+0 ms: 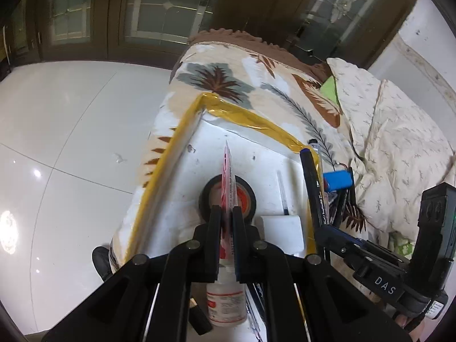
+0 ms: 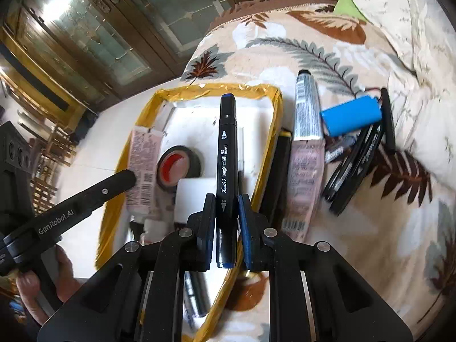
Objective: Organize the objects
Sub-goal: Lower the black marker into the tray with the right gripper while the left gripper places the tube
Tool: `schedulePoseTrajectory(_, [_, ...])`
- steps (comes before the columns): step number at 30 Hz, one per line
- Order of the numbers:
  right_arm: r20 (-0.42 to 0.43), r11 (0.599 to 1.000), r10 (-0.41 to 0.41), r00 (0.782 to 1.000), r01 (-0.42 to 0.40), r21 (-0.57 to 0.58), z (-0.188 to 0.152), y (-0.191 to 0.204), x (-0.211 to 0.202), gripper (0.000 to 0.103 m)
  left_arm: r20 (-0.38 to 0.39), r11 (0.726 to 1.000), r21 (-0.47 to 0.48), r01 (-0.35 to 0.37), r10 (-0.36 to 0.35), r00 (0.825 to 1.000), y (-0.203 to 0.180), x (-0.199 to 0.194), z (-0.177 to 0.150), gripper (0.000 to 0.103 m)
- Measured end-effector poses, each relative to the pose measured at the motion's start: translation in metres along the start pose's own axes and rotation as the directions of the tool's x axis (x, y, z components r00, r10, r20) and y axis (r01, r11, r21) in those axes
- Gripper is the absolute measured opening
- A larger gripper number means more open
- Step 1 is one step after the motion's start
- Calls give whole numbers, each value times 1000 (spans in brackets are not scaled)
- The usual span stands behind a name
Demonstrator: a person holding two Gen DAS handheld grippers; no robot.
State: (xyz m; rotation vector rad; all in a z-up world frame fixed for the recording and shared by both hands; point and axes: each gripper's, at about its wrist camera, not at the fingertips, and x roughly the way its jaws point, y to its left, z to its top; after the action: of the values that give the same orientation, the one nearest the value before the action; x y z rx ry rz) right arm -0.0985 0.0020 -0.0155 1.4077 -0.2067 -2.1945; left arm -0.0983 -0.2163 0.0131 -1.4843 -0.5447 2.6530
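The pink tube [image 1: 228,176] sits clamped edge-on in the left gripper [image 1: 227,213], whose jaws are squeezed nearly together on its flat body; in the right wrist view the same tube [image 2: 141,165] hangs over the left side of the white tray. The black art marker [image 2: 227,154] is pinched near its lower end by the right gripper [image 2: 226,199], jaws narrow around the barrel, and it stands out over the tray's right half, close to the yellow-taped rim [image 2: 273,131].

Both loads appear to be on their way into the white tray [image 1: 182,199], which already holds a roll of black tape [image 1: 228,196], a white block [image 1: 282,228], a small white bottle [image 1: 226,302] and a thin pen [image 1: 282,193]. To set them down well, I would lower each item until it is lying close to the tray floor before letting go. The tube wants the bare strip left of the tape roll; the marker wants the lane between the white block and the right wall, laid parallel to that wall so it cannot roll onto the rim.

Outside the tray, on the leaf-print blanket [image 2: 356,228], wait a silver tube [image 2: 306,108], a second pink tube [image 2: 303,176], a blue battery pack [image 2: 352,114] and black rings [image 2: 353,159].
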Motion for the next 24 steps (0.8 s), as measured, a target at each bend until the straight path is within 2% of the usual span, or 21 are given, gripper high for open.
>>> schedulePoseTrajectory(11, [-22, 999, -37, 999, 37, 2, 14, 7, 19, 16, -18, 996, 26, -83, 84, 996, 10, 12, 18, 5])
schedulePoseTrajectory(15, [-34, 998, -65, 997, 65, 2, 17, 7, 25, 16, -56, 994, 24, -105, 106, 993, 12, 23, 21, 5])
schedulePoseTrajectory(24, [-25, 993, -117, 993, 117, -20, 21, 13, 26, 16, -66, 992, 29, -120, 122, 990, 14, 26, 20, 6])
